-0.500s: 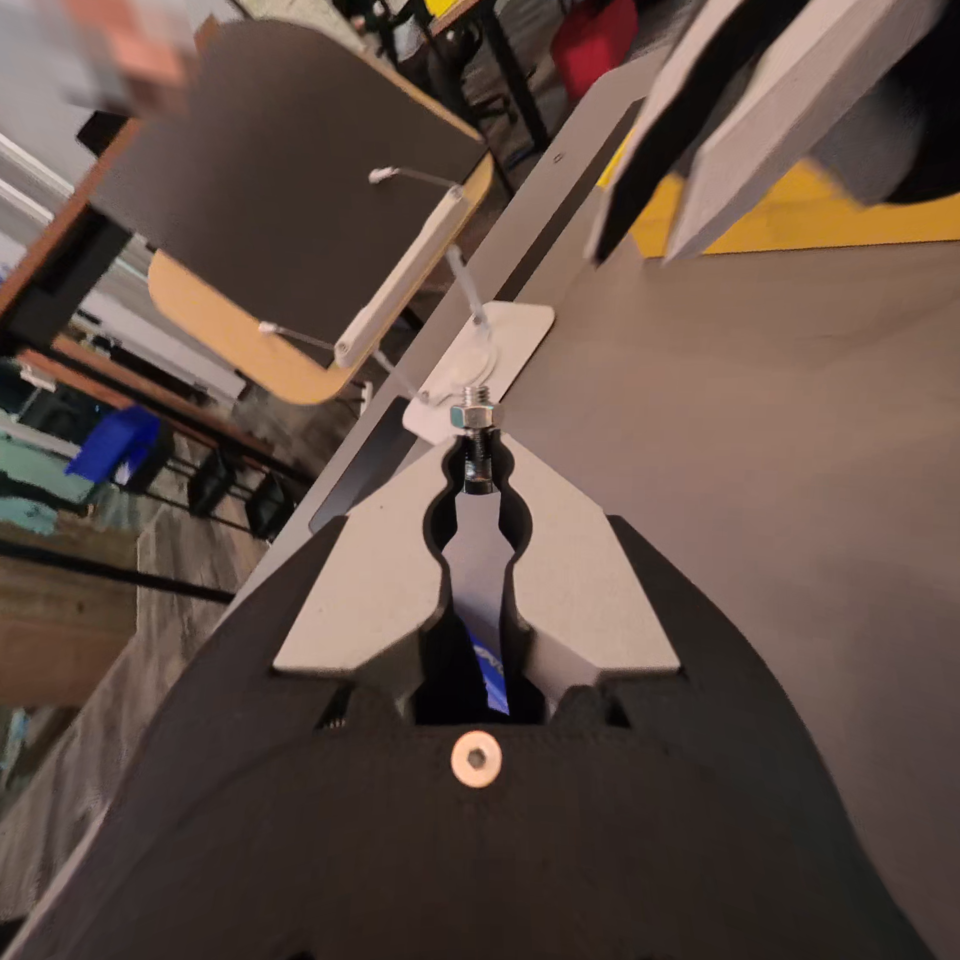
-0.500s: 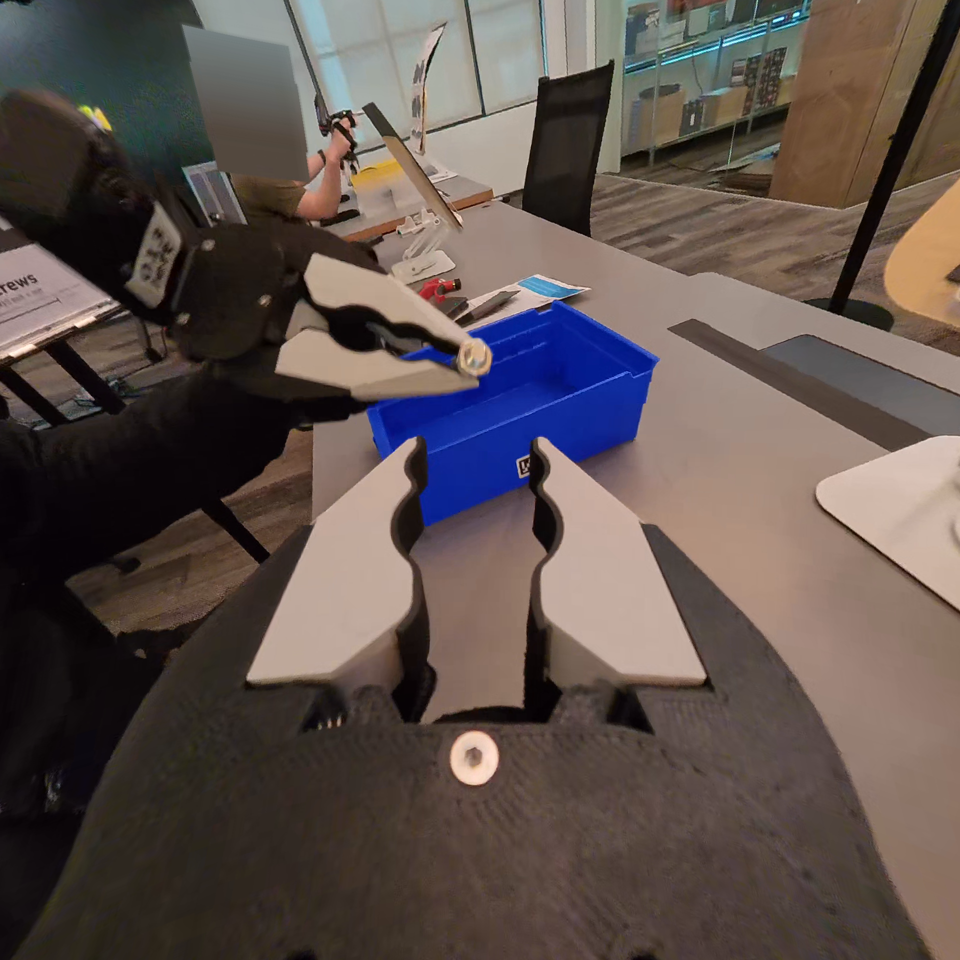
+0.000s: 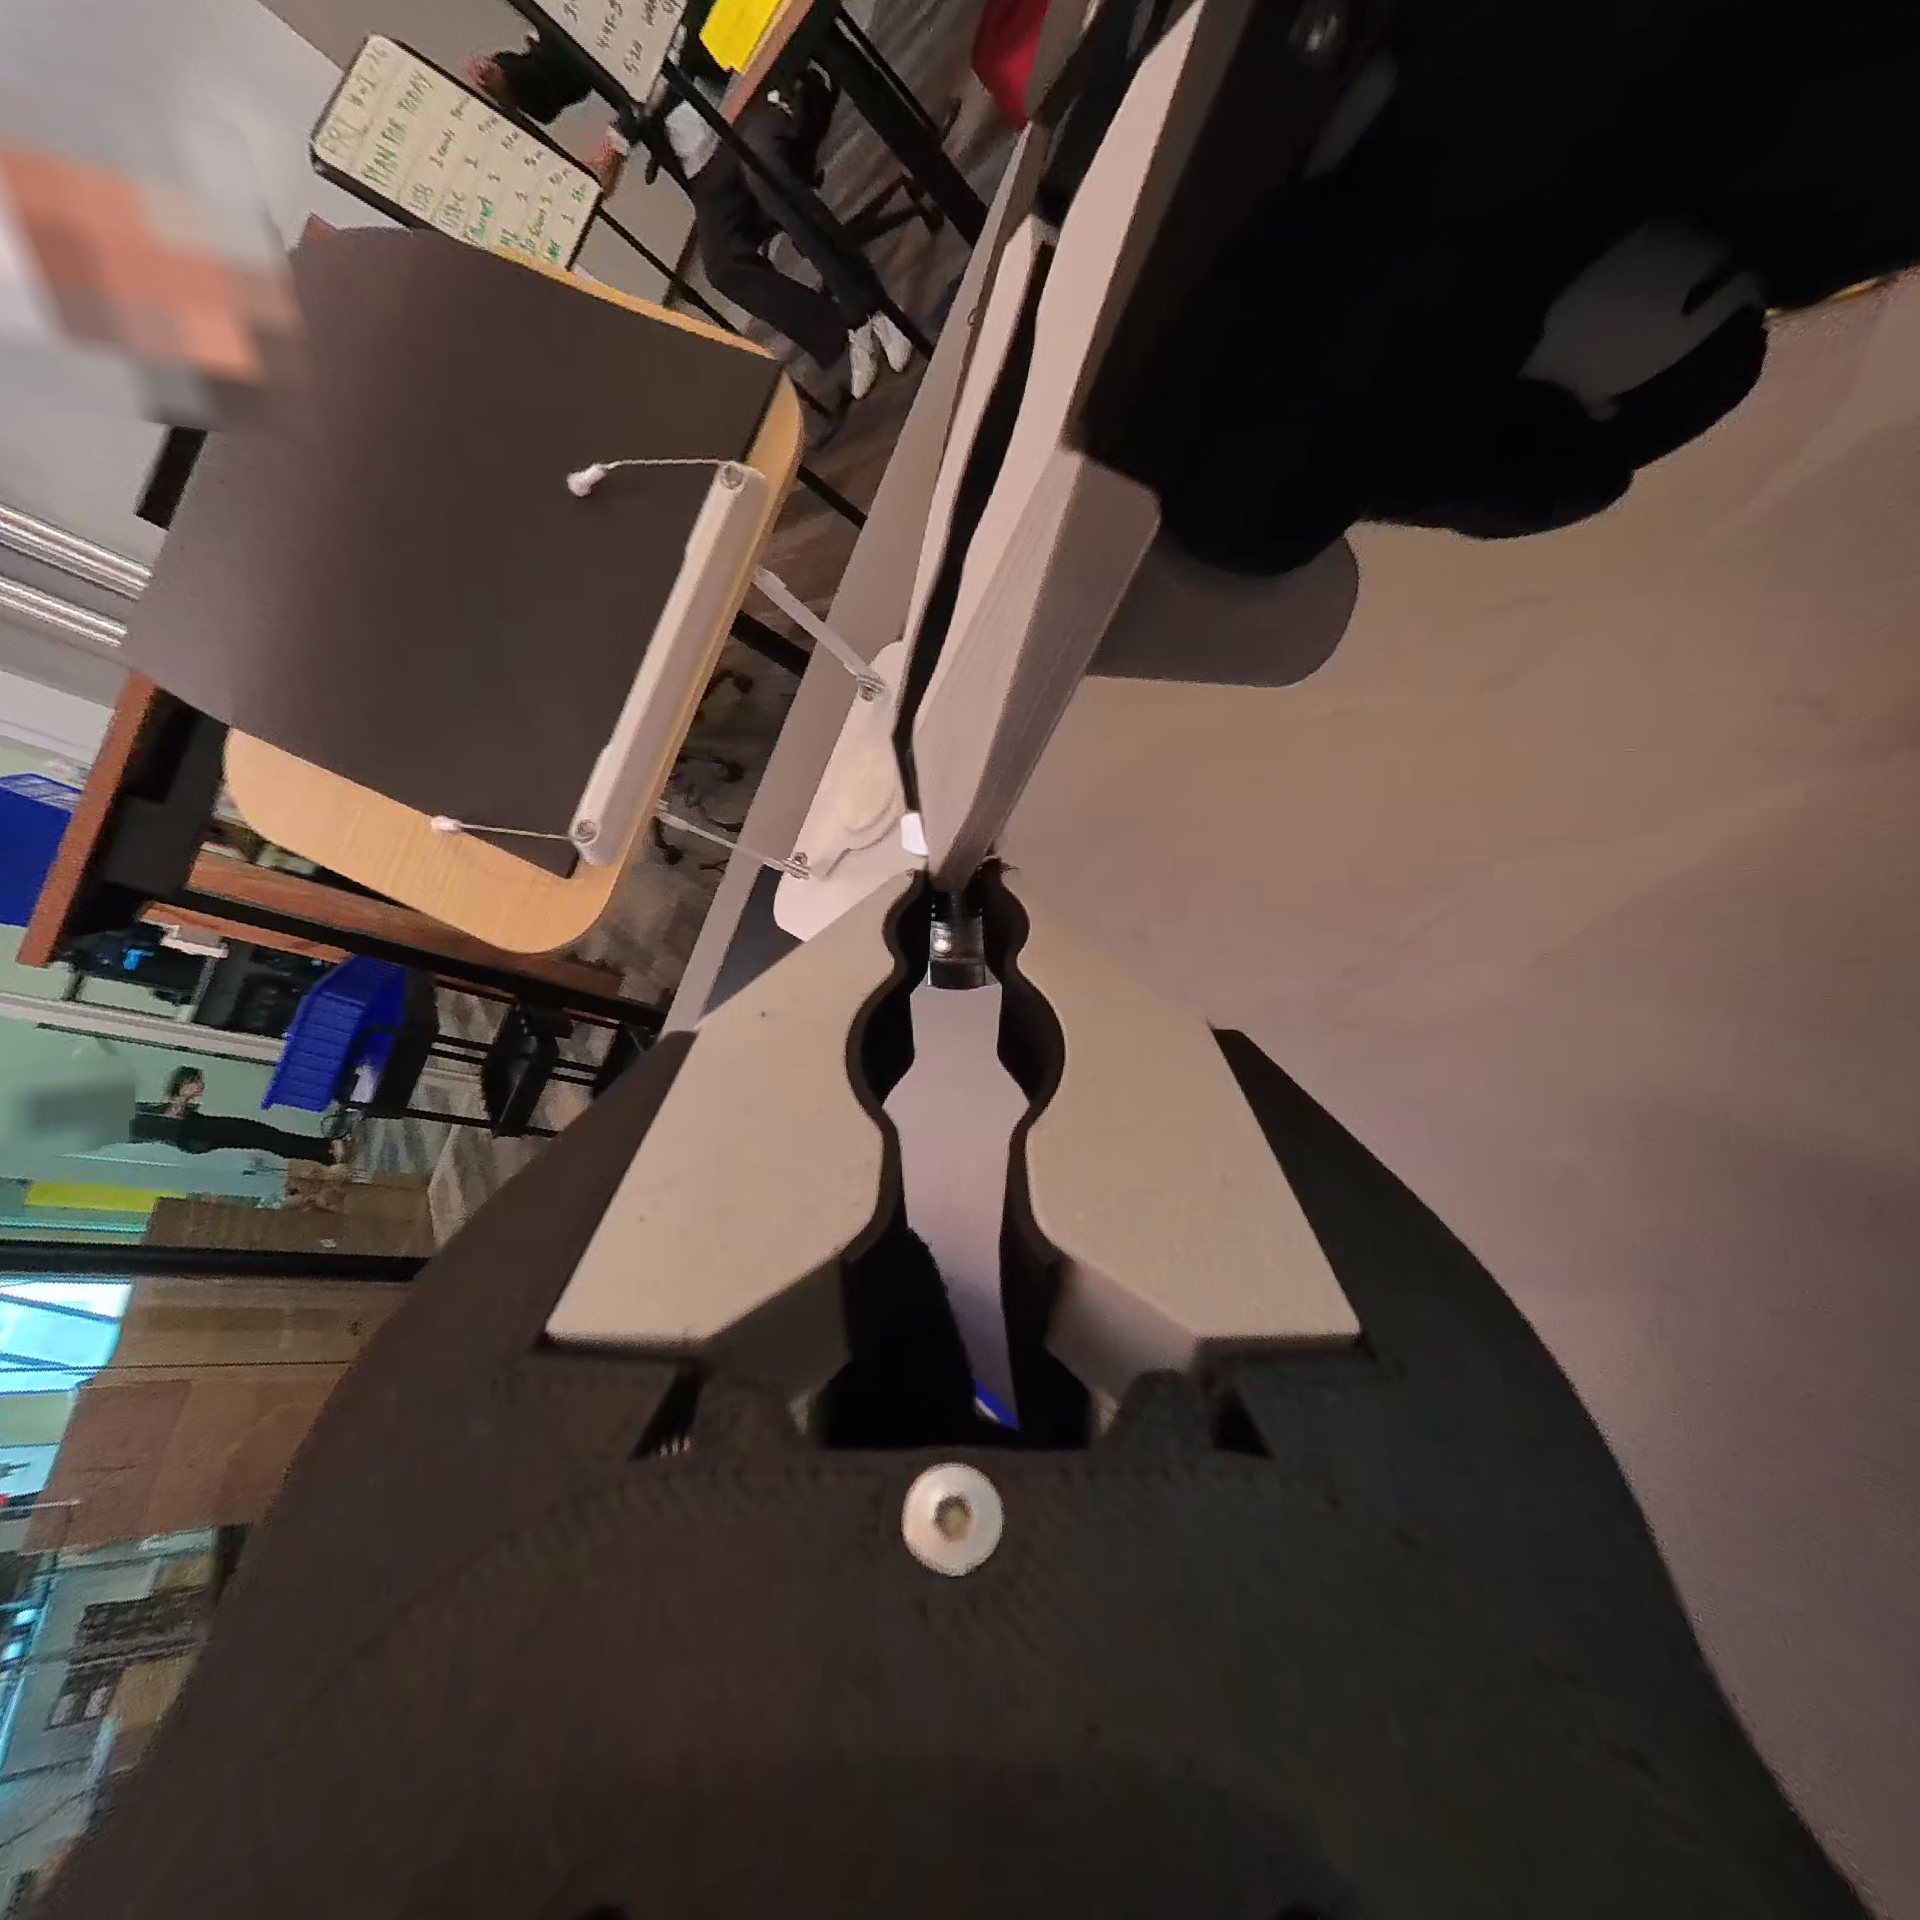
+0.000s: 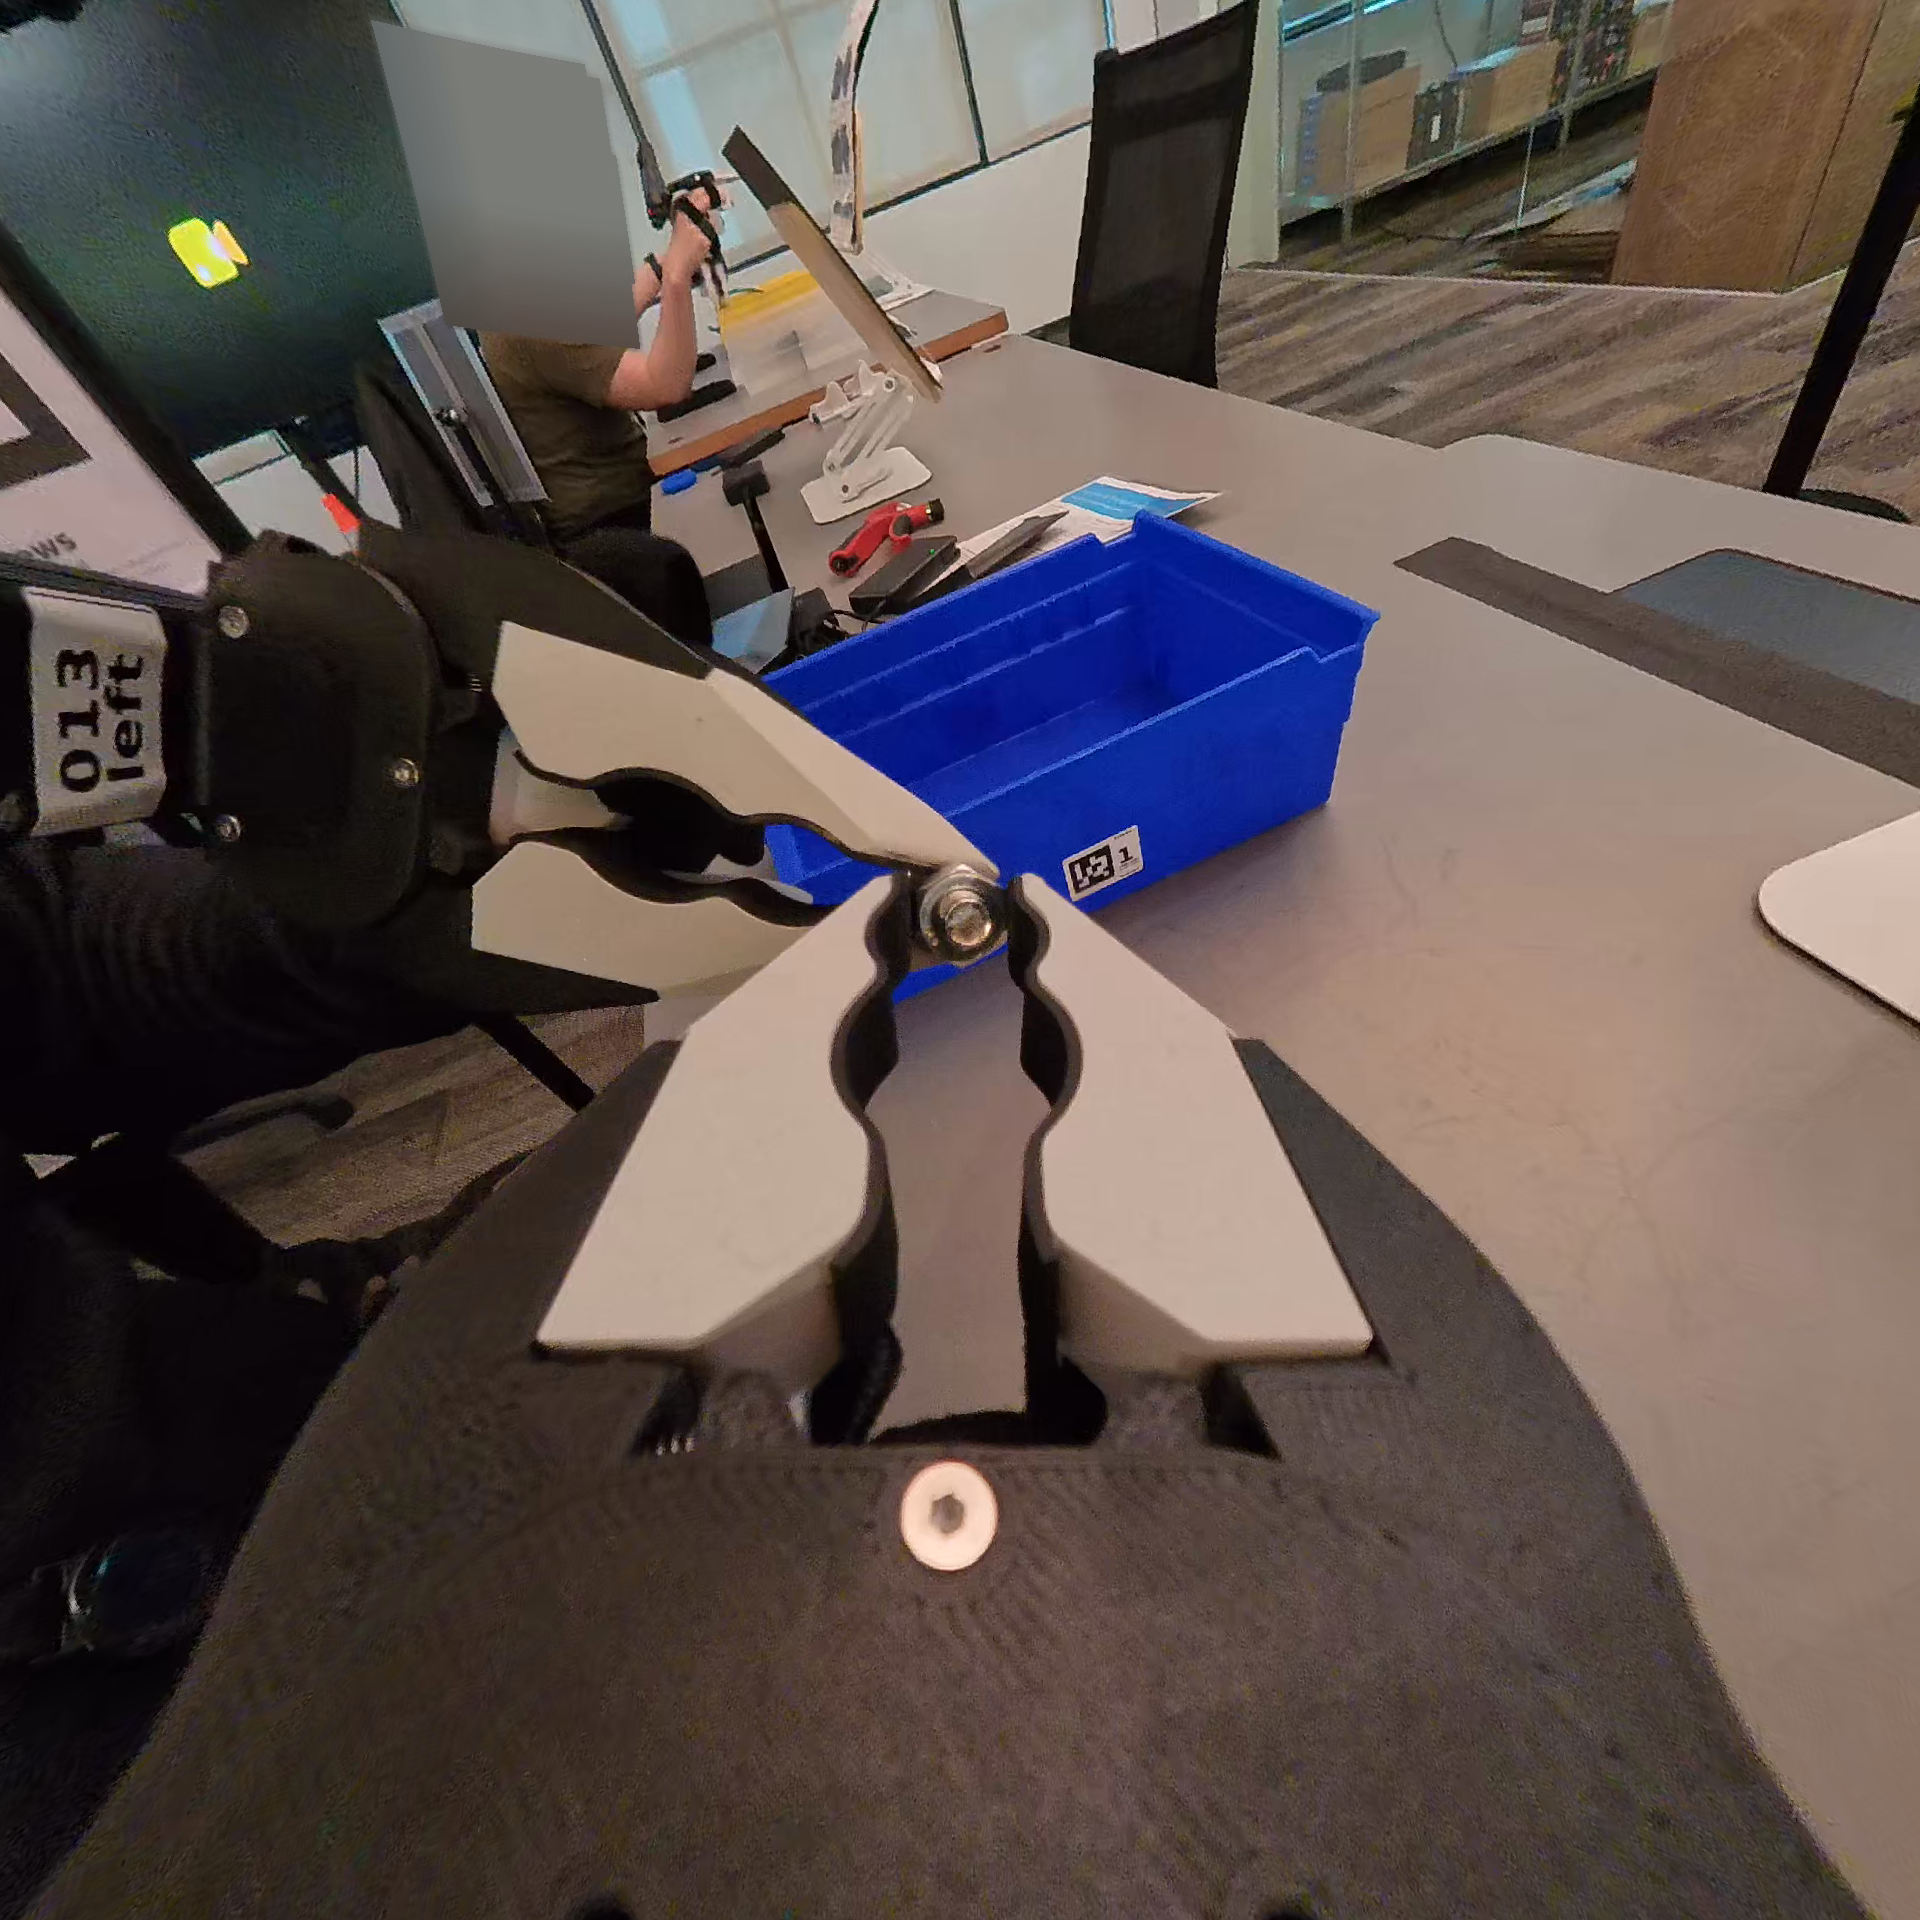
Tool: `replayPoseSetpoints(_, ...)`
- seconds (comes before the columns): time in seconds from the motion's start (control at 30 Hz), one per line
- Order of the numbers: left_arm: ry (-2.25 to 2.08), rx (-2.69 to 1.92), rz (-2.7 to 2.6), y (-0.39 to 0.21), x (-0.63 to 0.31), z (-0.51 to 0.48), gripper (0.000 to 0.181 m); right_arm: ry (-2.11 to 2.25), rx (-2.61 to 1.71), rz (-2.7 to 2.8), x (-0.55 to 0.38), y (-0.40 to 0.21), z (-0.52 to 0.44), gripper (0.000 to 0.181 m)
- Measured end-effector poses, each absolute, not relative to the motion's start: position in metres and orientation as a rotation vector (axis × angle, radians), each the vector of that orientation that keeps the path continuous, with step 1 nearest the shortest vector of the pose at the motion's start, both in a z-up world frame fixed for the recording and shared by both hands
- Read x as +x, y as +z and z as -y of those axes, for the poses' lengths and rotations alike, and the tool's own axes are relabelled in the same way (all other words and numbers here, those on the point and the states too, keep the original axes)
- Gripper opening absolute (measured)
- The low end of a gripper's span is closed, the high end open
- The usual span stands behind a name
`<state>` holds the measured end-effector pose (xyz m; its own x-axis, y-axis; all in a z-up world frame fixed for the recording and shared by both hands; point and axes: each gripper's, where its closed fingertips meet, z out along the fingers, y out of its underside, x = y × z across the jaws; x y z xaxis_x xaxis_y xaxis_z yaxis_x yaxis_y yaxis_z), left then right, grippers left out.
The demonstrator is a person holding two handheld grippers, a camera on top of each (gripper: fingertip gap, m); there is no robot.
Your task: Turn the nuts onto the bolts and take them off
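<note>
Above the grey table [image 4: 1455, 1039], held in the air: a dark threaded bolt [image 3: 954, 940] with a silver hex nut [image 4: 961, 920] on its end.
Left gripper [image 3: 961, 914]: its grey fingers [image 3: 769, 1122] are pinched on the bolt's shank at their very tips; in the right wrist view it reaches in from the left, tips at the nut.
Right gripper [image 4: 956, 914]: its grey fingers [image 4: 748, 1143] stand on either side of the nut, tips right against it; whether they actually press on it, I cannot tell.
Nut and bolt: the nut faces the right wrist camera, the bolt's end showing through its middle.
Blue plastic bin [image 4: 1091, 717]: rests on the table just behind the two grippers, toward the far edge, its inside bare as far as it shows.
White flat stand base [image 4: 1849, 914]: lies at the right edge of the table.
Far end of the table: a red-handled tool [image 4: 883, 525], a dark flat device [image 4: 904, 571] and some papers [image 4: 1132, 499].
Background: a seated person [image 4: 582, 416] at another table.
</note>
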<state>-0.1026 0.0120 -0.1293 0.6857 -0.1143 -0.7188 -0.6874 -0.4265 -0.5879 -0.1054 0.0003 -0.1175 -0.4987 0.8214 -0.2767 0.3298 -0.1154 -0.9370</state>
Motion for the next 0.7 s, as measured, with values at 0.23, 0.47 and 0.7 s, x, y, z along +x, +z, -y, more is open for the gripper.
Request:
replayPoseSetpoints(0.23, 0.718, -1.92, -0.613, -0.132, -0.101, -0.014, 0.007, 1.636, -1.259, 1.77, -0.104, -0.122, -0.002, 0.015)
replayPoseSetpoints(0.47, 0.589, -1.951, -0.554, -0.137, -0.101, -0.015, 0.041, 1.548, -1.257, 1.775, -0.104, -0.127, -0.013, 0.015)
replayPoseSetpoints(0.7, 0.479, -1.998, -0.511, -0.154, -0.104, -0.018, 0.038, 1.451, -1.229, 1.833, -0.098, -0.131, -0.014, 0.016)
